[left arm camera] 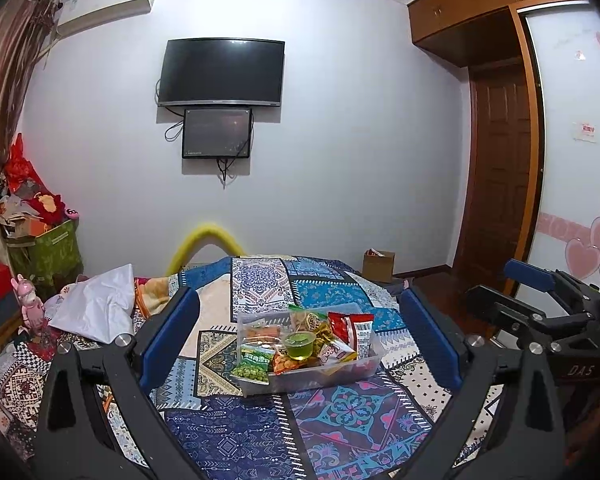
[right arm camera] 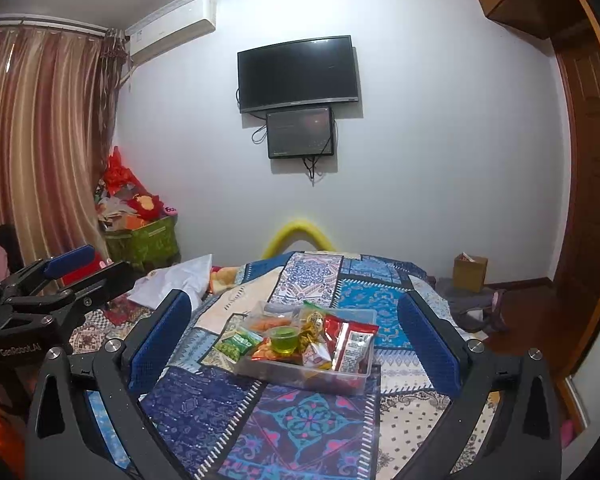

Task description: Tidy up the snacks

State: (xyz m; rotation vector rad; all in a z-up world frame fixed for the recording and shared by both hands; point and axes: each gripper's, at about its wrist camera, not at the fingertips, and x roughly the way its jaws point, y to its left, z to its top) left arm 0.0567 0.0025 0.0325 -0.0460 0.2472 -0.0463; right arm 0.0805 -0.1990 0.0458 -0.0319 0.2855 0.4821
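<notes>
A clear plastic bin sits on the patchwork cloth and is full of snacks. In it are a green pea packet, a green jelly cup, a red packet and several other packets. The bin shows in the right wrist view too, with the jelly cup and the red packet. My left gripper is open and empty, held back from the bin. My right gripper is open and empty, also short of the bin.
A patchwork cloth covers the table. A white cloth and a pink figurine lie at the left. A cardboard box stands on the floor at the back right. A wooden door is at the right.
</notes>
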